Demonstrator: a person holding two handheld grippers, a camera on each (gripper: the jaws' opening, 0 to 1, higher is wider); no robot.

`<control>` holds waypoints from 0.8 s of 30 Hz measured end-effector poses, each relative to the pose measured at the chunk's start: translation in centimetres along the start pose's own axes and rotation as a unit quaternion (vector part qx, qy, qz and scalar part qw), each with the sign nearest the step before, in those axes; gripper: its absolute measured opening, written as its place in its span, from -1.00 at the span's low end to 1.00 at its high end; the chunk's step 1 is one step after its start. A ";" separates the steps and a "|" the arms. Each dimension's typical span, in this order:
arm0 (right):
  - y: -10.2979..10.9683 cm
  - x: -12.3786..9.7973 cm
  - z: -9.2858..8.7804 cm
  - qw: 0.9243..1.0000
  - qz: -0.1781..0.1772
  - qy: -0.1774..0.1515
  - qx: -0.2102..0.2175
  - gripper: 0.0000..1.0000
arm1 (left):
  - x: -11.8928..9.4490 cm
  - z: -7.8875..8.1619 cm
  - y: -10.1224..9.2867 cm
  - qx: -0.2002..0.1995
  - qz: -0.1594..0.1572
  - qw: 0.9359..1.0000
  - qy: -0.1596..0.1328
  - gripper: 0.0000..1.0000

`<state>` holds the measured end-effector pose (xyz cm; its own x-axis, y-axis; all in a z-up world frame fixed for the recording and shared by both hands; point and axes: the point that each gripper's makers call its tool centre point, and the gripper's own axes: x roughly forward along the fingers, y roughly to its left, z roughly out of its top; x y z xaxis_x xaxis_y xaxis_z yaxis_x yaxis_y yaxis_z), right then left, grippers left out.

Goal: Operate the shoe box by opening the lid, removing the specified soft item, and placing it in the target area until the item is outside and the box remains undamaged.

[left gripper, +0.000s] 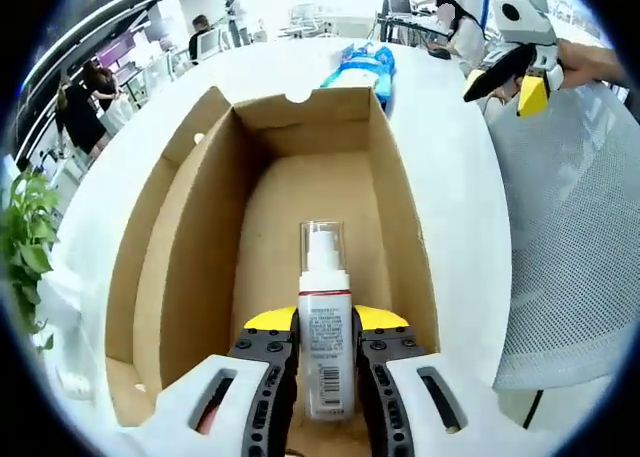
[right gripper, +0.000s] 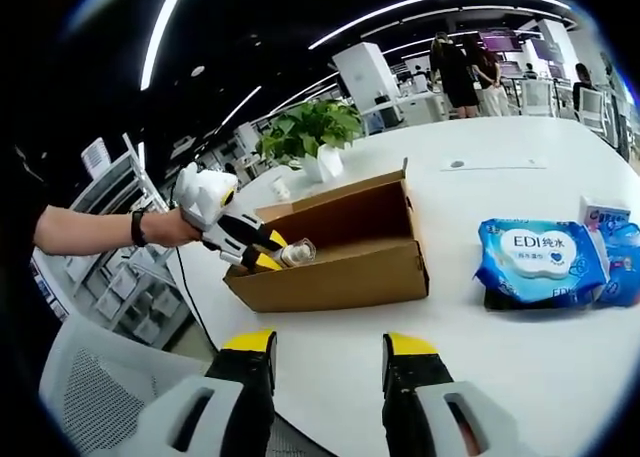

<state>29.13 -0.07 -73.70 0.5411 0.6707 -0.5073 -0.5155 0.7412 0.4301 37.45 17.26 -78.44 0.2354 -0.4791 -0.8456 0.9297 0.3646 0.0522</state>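
White plastic spray bottle [left gripper: 326,327] with a clear cap was pinched between the jaws of the left gripper [left gripper: 326,355], its red-banded label facing the camera. It hung over the open cardboard shoe box [left gripper: 200,247], nozzle end pointing along the box's length; the brown floor of the box lay bare beneath it. In the right gripper view the same bottle [right gripper: 294,251] showed at the box's left end, just above the rim, held by the left gripper [right gripper: 262,251] with a person's hand [right gripper: 170,227] and a dark wristband behind it.

The shoe box [right gripper: 340,267] sat lidless on a white round table [right gripper: 500,357], flaps standing up along its far side. The right gripper [right gripper: 330,352] hovered near the table edge, well apart from the box, jaws spread with nothing between them; in the left gripper view it [left gripper: 520,72] appeared raised beyond the box, off to the right.

A blue packet of wipes [right gripper: 540,257] lay on the table to the right of the box, smaller blue packs [right gripper: 610,247] touching it. A potted plant [right gripper: 315,132] stood beyond the box. A grey mesh chair [left gripper: 570,237] was just beside the table.
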 end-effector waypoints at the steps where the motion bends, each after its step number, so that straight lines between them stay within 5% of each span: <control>1: 0.0 0.0 0.0 1.000 0.000 0.001 -0.001 -0.21 | -0.2 0.4 -0.1 0.005 0.002 1.000 -0.005 -0.61; 14: 0.2 -0.2 0.2 1.000 0.004 0.003 -0.023 -0.21 | -1.7 5.5 -3.7 0.067 -0.008 0.996 -0.050 -0.61; 24: 0.3 -0.3 -0.1 0.999 0.010 0.014 -0.037 -0.20 | -2.1 7.7 -6.0 0.103 -0.029 0.992 -0.063 -0.61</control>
<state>28.74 -0.03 -73.46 0.5114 0.6842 -0.5199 -0.5744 0.7222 0.3854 33.55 9.92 -72.91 0.2004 -0.5951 -0.7783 0.9780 0.1678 0.1236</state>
